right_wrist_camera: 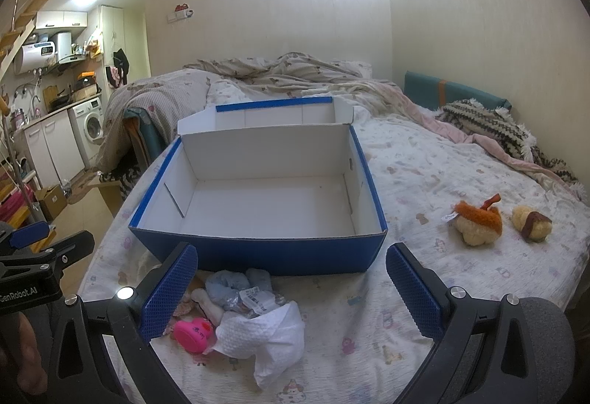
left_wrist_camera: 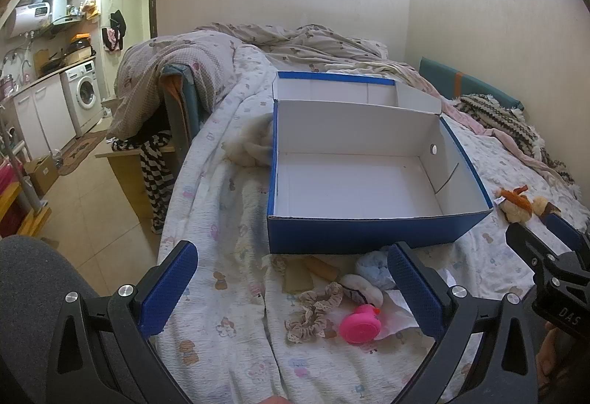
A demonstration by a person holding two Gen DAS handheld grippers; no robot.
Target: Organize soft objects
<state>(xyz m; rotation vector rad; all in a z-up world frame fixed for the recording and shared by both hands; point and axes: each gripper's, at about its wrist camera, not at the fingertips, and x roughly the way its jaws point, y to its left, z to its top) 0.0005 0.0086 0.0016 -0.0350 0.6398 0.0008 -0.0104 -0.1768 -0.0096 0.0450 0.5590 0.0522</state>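
Observation:
An empty blue shoebox [left_wrist_camera: 361, 230] [right_wrist_camera: 258, 249] with a white inside lies open on the bed. In front of it lies a small pile: a pink rubber duck [left_wrist_camera: 360, 324] [right_wrist_camera: 193, 334], a beige scrunchie [left_wrist_camera: 313, 311], a light blue soft item [left_wrist_camera: 374, 269] [right_wrist_camera: 228, 286] and a white tissue [right_wrist_camera: 265, 341]. Two small plush toys [right_wrist_camera: 477, 221] [right_wrist_camera: 533, 222] lie right of the box; they also show in the left wrist view [left_wrist_camera: 516, 206]. My left gripper [left_wrist_camera: 293, 289] is open above the pile. My right gripper [right_wrist_camera: 291, 289] is open, the pile at its left finger.
The bed has a patterned sheet [right_wrist_camera: 424, 160], a rumpled quilt [left_wrist_camera: 302, 42] at the back and a striped knit blanket [right_wrist_camera: 486, 123] at right. A white fluffy item [left_wrist_camera: 250, 145] lies left of the box. The bed edge drops to a tiled floor [left_wrist_camera: 92, 190] at left.

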